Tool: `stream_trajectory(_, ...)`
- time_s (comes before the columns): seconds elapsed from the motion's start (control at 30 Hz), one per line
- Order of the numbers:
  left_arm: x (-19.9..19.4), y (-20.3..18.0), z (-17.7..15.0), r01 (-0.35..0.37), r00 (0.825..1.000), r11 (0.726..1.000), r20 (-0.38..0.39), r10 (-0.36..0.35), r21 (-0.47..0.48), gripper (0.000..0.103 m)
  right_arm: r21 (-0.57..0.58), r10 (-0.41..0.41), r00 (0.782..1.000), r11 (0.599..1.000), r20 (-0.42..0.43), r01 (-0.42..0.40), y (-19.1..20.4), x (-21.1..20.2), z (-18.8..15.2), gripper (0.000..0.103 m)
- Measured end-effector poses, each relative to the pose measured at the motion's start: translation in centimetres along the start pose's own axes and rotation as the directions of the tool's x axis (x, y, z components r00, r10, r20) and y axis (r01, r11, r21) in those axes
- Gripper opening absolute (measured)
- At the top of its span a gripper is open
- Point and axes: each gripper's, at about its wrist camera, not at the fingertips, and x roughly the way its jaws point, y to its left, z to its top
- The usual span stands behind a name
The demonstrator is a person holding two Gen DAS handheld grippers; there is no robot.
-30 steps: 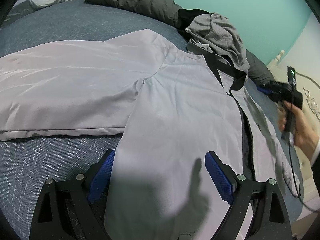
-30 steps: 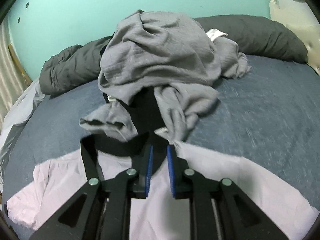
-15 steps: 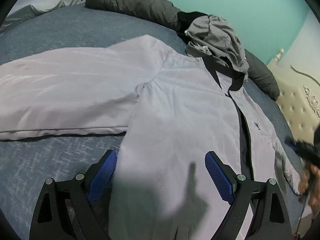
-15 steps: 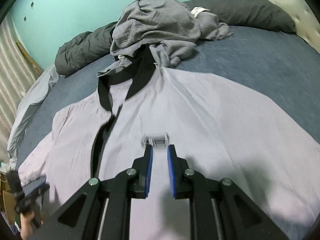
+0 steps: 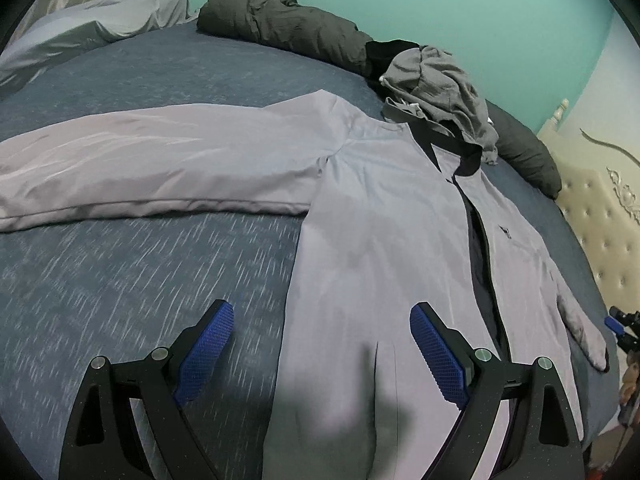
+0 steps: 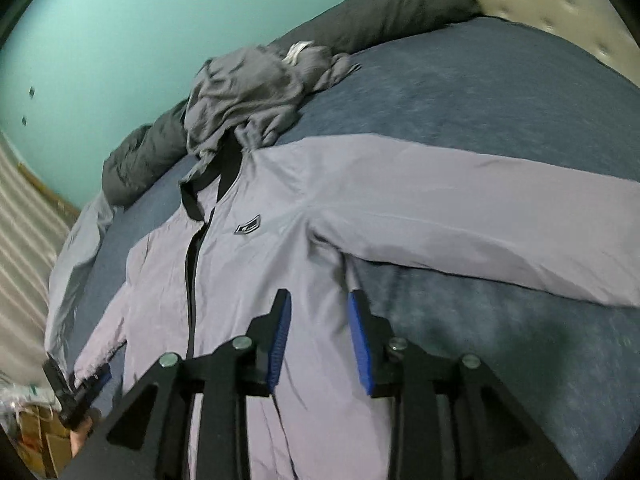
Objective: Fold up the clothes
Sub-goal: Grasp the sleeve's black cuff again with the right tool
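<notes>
A lilac-grey jacket (image 5: 384,240) lies face up on the blue bed (image 5: 140,272), zip down its middle and black collar at the far end. One sleeve (image 5: 160,168) stretches flat to the left; the other sleeve (image 6: 480,216) stretches right. My left gripper (image 5: 320,320) hangs open and wide over the jacket's left side edge, gripping nothing. My right gripper (image 6: 319,300) hovers over the jacket's right side below the armpit. Its jaws are opening and only flat cloth lies beneath them. At the far right of the left wrist view, my right gripper (image 5: 622,330) shows beside the jacket's lower end.
A crumpled grey garment (image 5: 440,84) sits on the collar. Dark grey bedding (image 5: 280,28) runs along the teal wall. A pale sheet (image 5: 80,28) lies at the far left and a tufted headboard (image 5: 600,216) bounds the right. Cardboard boxes (image 6: 44,436) stand beside the bed.
My right gripper drew back from the grey pile and collar to the jacket's side, and its jaws parted. My left gripper shifted left, so more bare bed shows under it.
</notes>
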Motion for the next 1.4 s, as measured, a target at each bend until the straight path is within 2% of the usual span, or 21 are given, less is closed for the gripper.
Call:
stream_trajectory(0.2,-3.3,0.5,-2.2,-0.027,0.999,1.0,0.018,0.027,0.007,0.093,0.039,-0.043,0.999,0.998,0.012,0.043,-3.6,-4.0,-0.9,0.034)
stream_trajectory(0.33,-4.9,0.8,-3.3,-0.034,0.999,0.999,0.035,0.034,0.011,0.093,0.086,-0.099,0.995,0.991,0.011,0.098,-7.2,-6.2,-1.6,0.045)
stream_trajectory(0.43,-5.9,0.8,-3.9,-0.042,0.998,0.999,0.053,0.041,0.028,0.093,0.122,-0.148,0.989,0.982,0.014,0.146,-10.3,-7.8,-2.0,0.046)
stream_trajectory(0.5,-6.2,0.9,-4.3,-0.045,0.997,0.998,0.061,0.043,0.032,0.093,0.161,-0.185,0.982,0.97,0.018,0.18,-12.5,-8.8,-2.1,0.047)
stream_trajectory(0.77,-6.3,0.7,-5.3,-0.068,0.996,0.996,0.053,0.065,0.053,0.093,0.363,-0.261,0.965,0.902,0.021,0.236,-21.6,-11.6,-2.6,0.054)
stream_trajectory(0.93,-6.5,0.4,-5.4,-0.077,0.995,0.995,0.069,0.073,0.057,0.093,0.481,-0.282,0.957,0.849,0.061,0.22,-25.8,-13.2,-2.8,0.061)
stream_trajectory(1.1,-6.2,0.4,-5.6,-0.092,0.994,0.994,0.062,0.089,0.058,0.093,0.559,-0.274,0.957,0.81,0.093,0.177,-28.6,-13.3,-3.3,0.062)
stream_trajectory(1.23,-6.0,0.3,-5.8,-0.107,0.993,0.992,0.061,0.103,0.066,0.093,0.595,-0.258,0.958,0.792,0.122,0.137,-30.1,-12.8,-3.5,0.063)
stream_trajectory(1.4,-6.0,-0.1,-6.1,-0.117,0.992,0.989,0.068,0.111,0.087,0.093,0.583,-0.235,0.962,0.805,0.141,0.111,-30.7,-11.5,-3.0,0.063)
